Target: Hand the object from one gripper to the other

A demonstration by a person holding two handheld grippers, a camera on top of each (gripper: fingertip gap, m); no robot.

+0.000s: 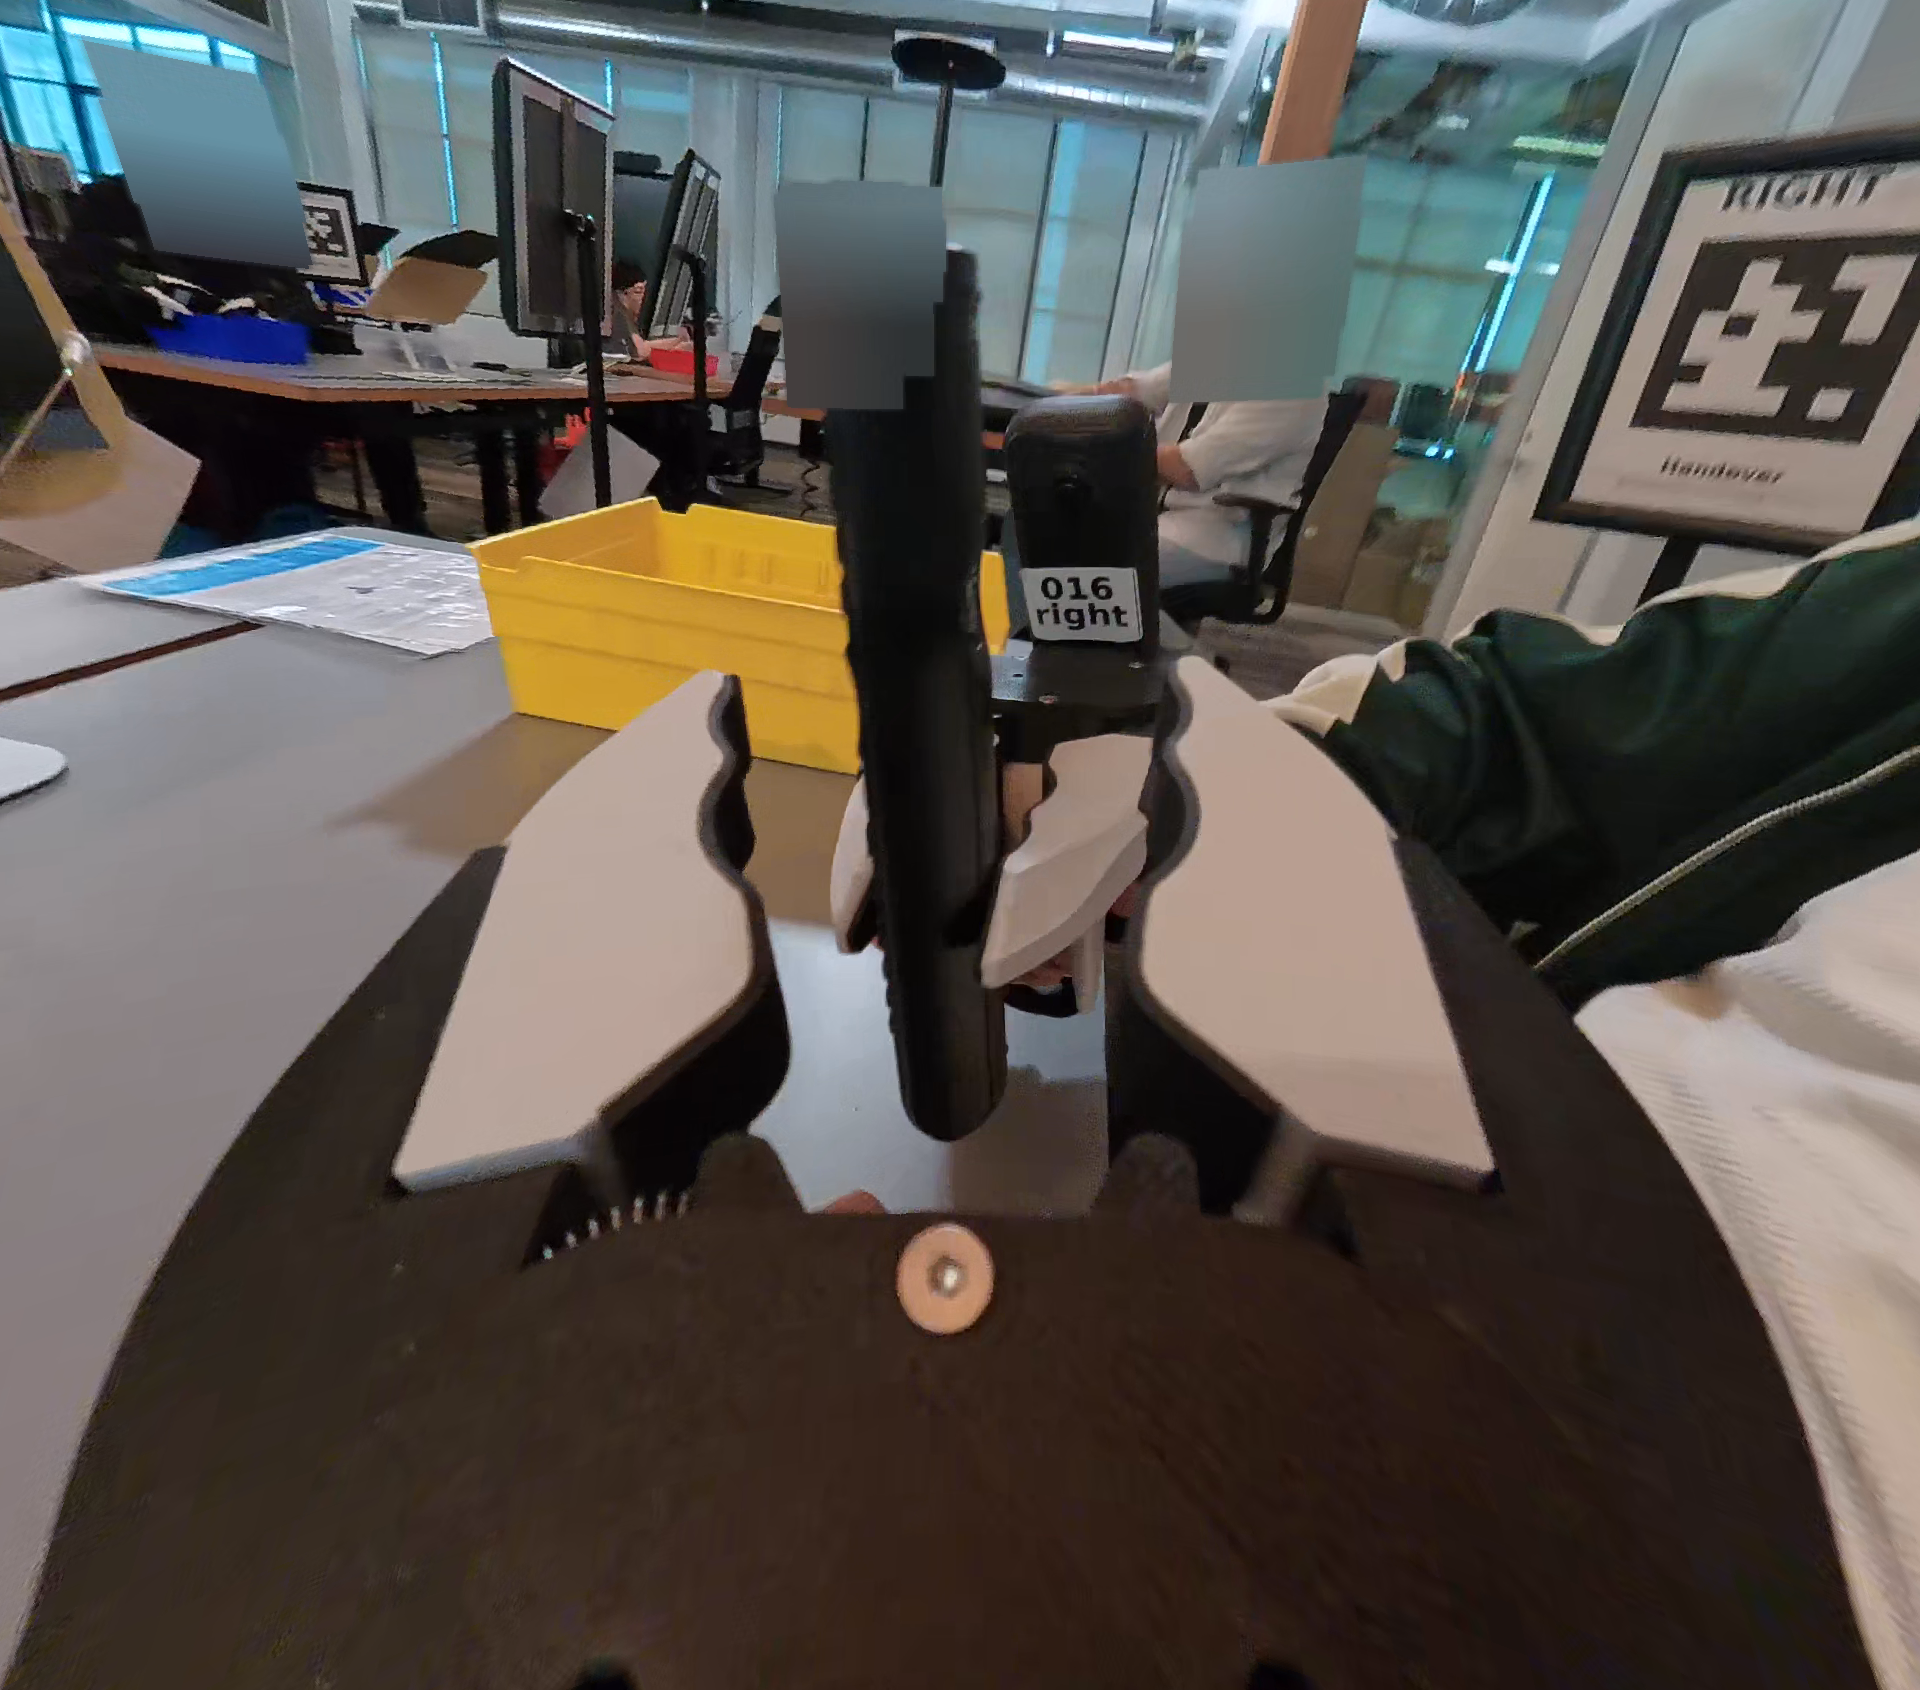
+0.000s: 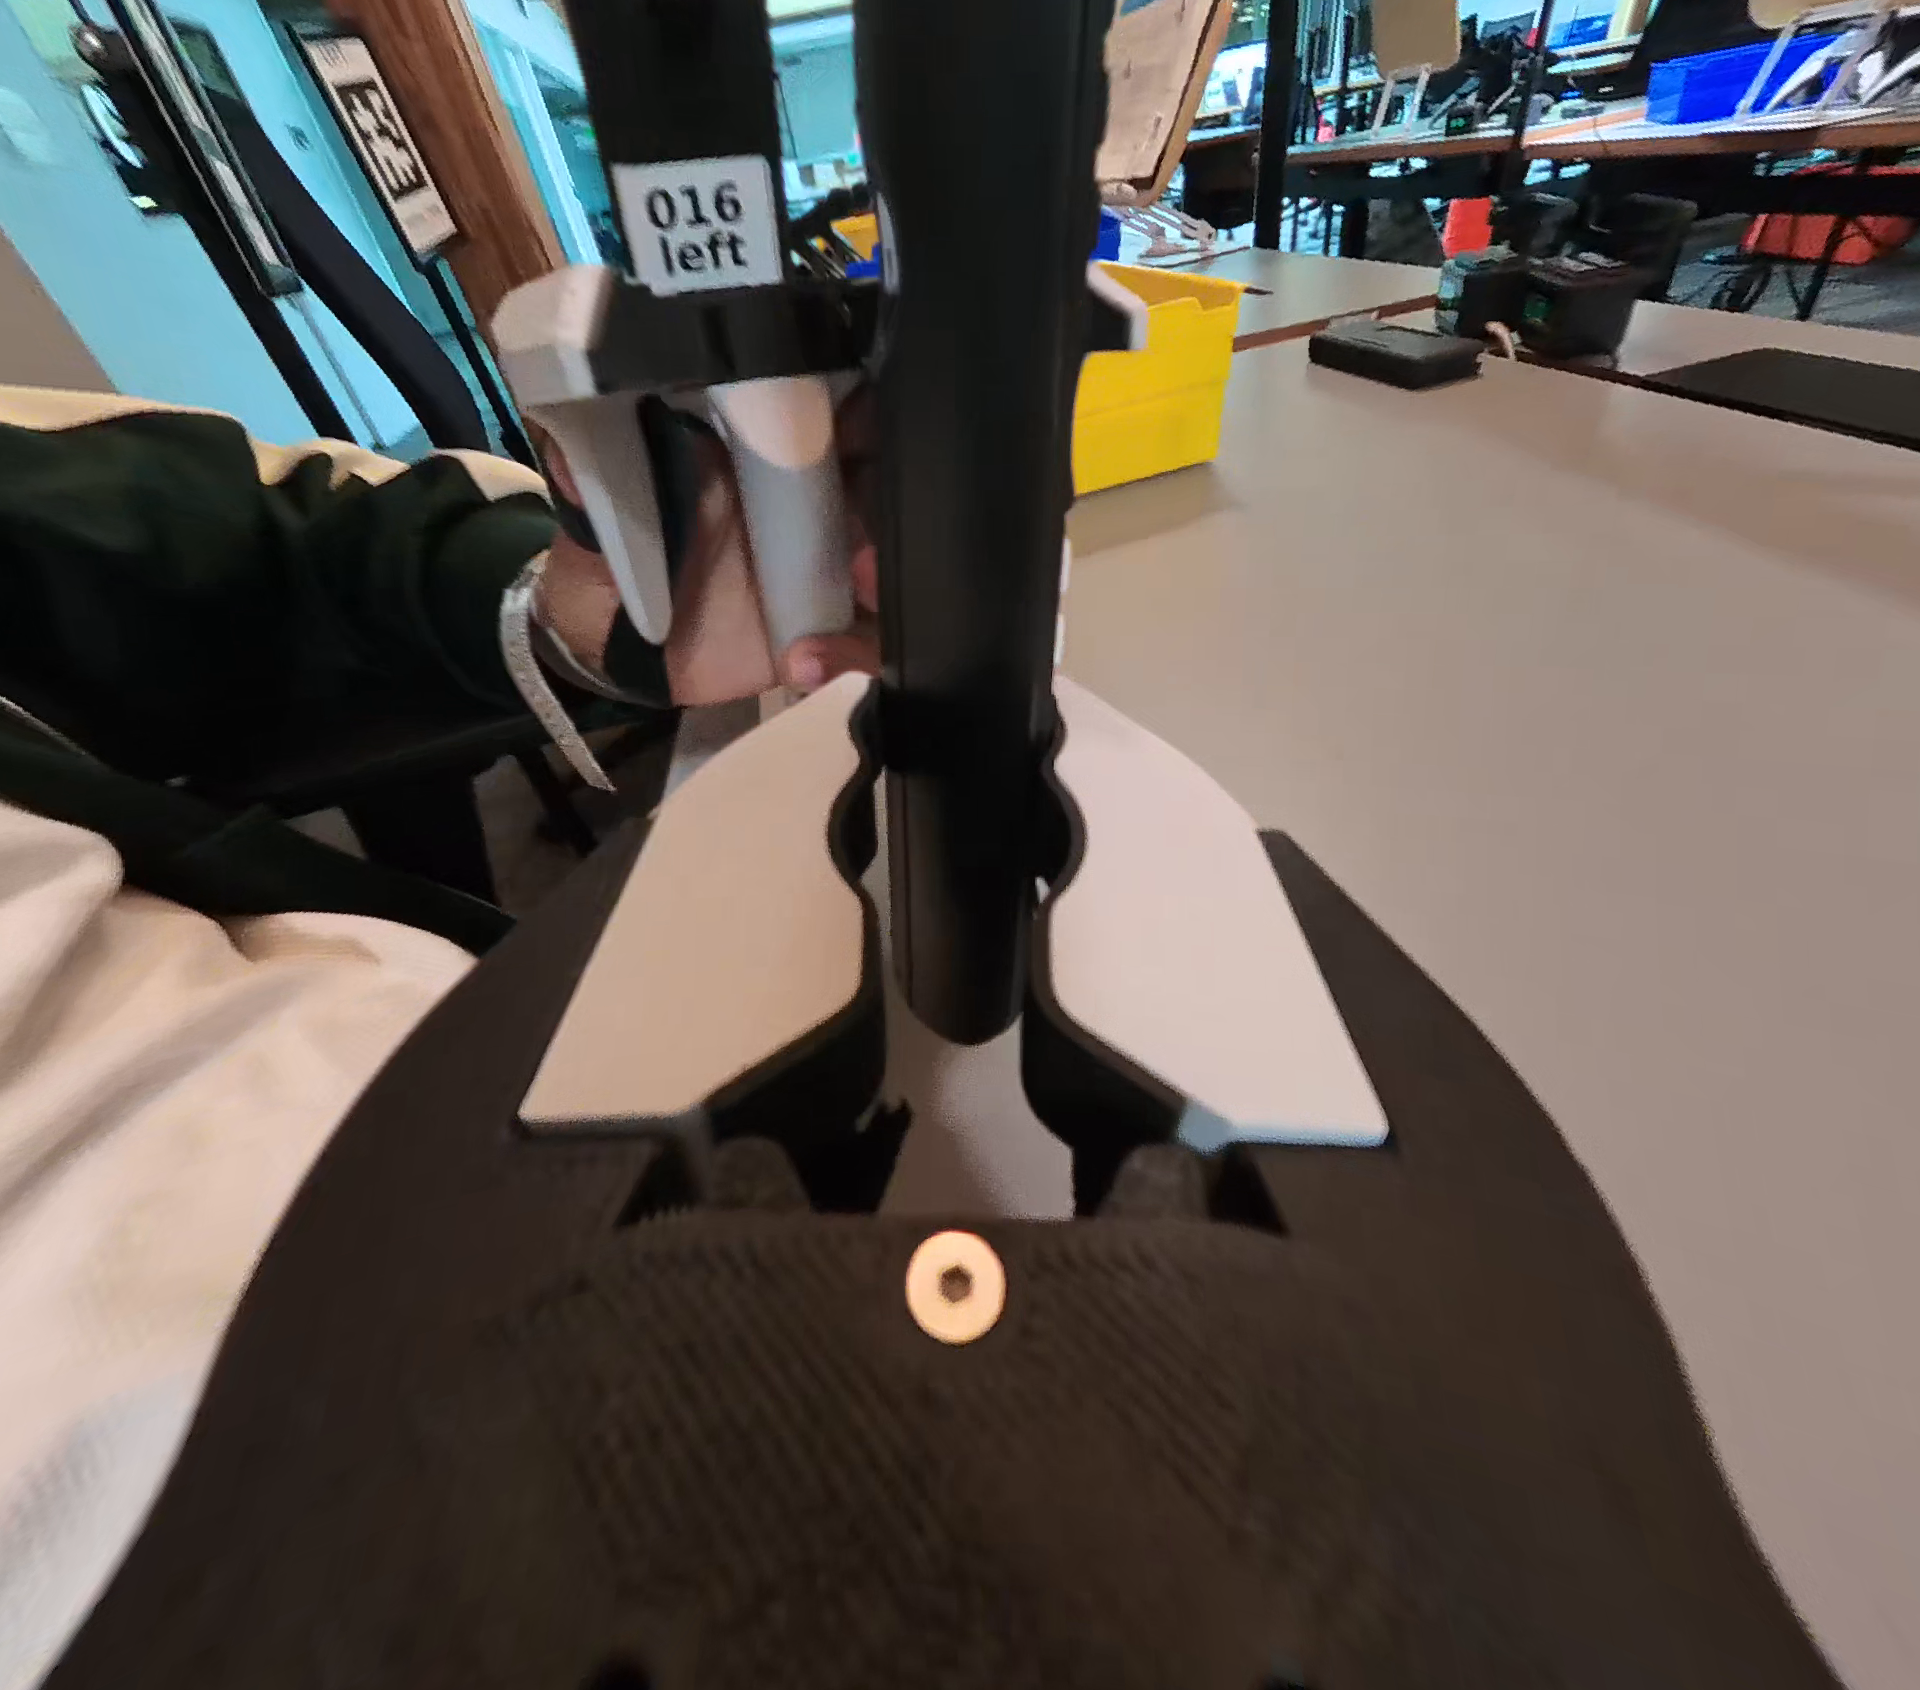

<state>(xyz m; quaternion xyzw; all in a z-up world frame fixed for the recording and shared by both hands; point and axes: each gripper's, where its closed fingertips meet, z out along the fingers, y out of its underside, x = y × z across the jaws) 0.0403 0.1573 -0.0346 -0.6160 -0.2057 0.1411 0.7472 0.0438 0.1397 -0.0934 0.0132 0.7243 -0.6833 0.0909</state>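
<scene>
Black rod [image 1: 925,809], upright: right gripper [image 2: 961,819] clamped near its lower end, left gripper [image 1: 945,809] wide open astride; premature release would probably drop it.

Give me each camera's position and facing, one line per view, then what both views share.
Left wrist view: sits on the left gripper, open, facing the right gripper clamping an upright black object; a green sleeve shows.
Right wrist view: sits on the right gripper, shut on the black object, facing the left gripper and the hand holding it.
Shared: the black object, both grippers, the yellow bin, the grey table.
</scene>
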